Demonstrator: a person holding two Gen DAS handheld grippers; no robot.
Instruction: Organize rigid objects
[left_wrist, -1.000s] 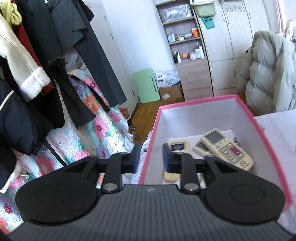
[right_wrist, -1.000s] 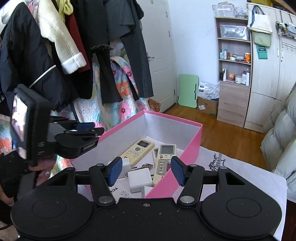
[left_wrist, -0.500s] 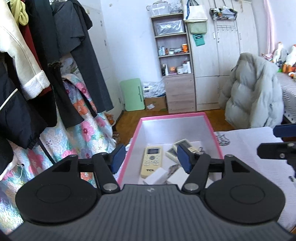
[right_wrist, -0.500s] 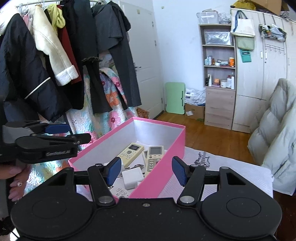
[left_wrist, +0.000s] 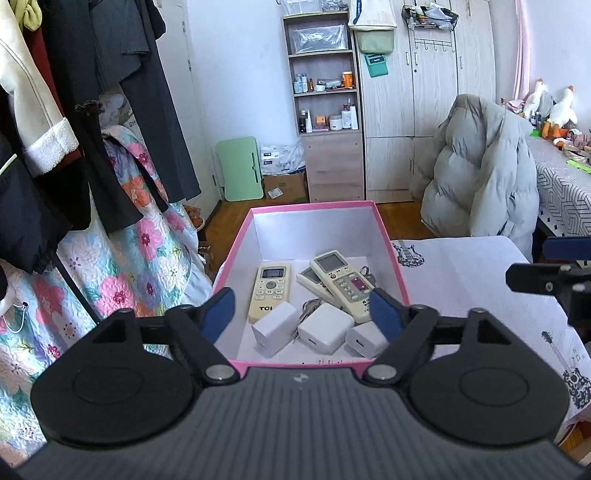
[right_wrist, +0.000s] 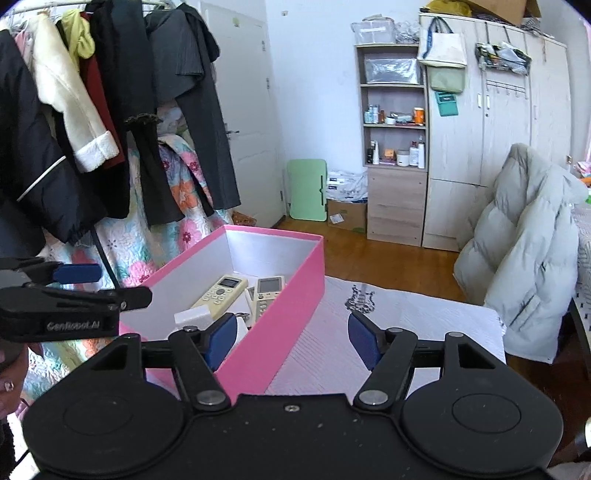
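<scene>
Left gripper (left_wrist: 303, 314) and right gripper (right_wrist: 290, 341) both gape empty; we judge the smooth white plastic charger cubes (left_wrist: 325, 332) light, stiff, slippery, best pinched across flat sides

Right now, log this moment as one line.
left gripper: open, empty | right gripper: open, empty | pink box: remotes, chargers inside

The left gripper (left_wrist: 303, 314), its blue-padded fingers (left_wrist: 218, 314) spread wide and holding nothing, hangs over the near end of a pink-rimmed, white-lined cardboard box (left_wrist: 392, 254). Inside lie three cream remote controls (left_wrist: 271, 286) and three white square charger plugs (left_wrist: 324, 328), close together.
</scene>
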